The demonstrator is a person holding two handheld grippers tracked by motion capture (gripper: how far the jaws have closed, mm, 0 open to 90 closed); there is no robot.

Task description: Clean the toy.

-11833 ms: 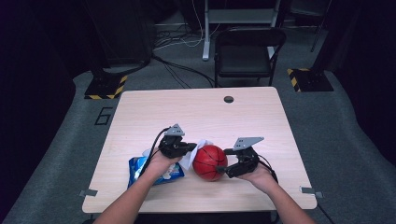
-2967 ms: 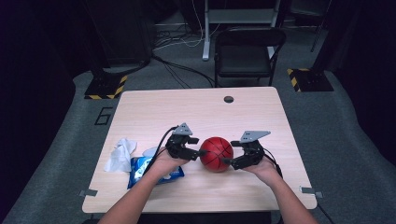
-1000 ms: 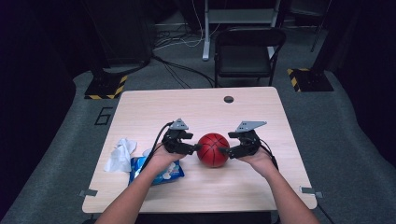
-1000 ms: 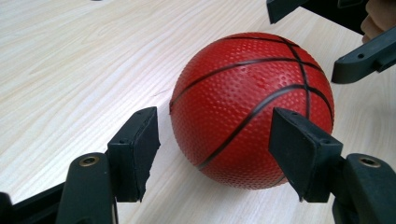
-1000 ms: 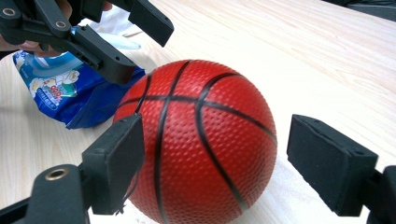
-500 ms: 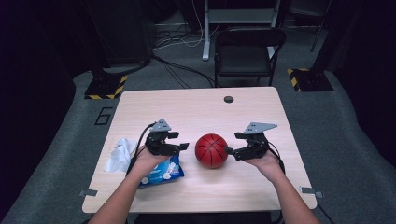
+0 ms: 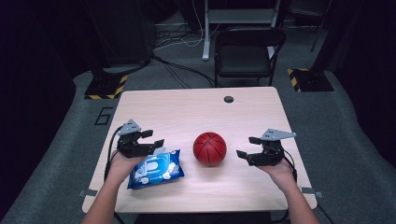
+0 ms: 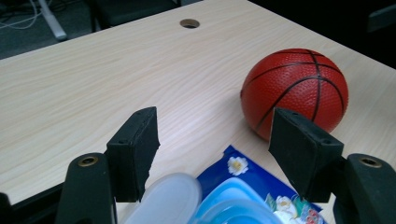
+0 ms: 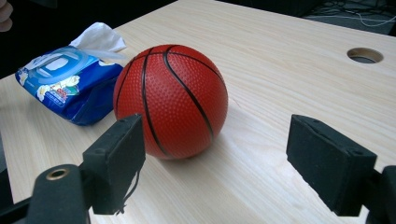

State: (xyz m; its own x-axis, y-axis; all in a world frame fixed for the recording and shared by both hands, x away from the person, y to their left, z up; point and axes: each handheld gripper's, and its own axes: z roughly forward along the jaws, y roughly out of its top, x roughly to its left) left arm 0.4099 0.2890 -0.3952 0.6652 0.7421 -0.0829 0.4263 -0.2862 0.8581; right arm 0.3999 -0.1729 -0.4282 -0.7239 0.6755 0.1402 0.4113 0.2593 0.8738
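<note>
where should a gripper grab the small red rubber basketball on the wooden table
Grip the small red rubber basketball across its widest middle, coming in level from the right gripper side. It is round and sits free on the wooden table, so any higher pinch would likely slip. The blue wipes pack crowds its left.

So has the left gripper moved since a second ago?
Yes. In the high view the left gripper has pulled away from the ball, toward the table's left edge, and now sits over the wipes pack.
</note>
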